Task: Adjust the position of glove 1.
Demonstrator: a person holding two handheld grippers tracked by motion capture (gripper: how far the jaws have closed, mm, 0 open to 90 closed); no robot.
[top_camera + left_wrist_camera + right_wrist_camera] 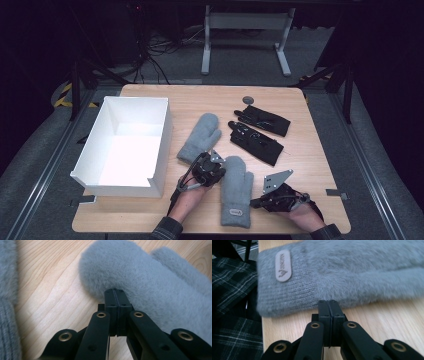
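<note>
Fingers of both grippers press together empty beside the near grey mitten (pixel 236 189).

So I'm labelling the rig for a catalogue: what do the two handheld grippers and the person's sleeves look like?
Both grippers, left and right, are black linkages with brass-ringed pivots and flat black fingers. Each carries a grey three-cornered plate on top. A black cable trails from the left one. The sleeves are dark plaid.
</note>
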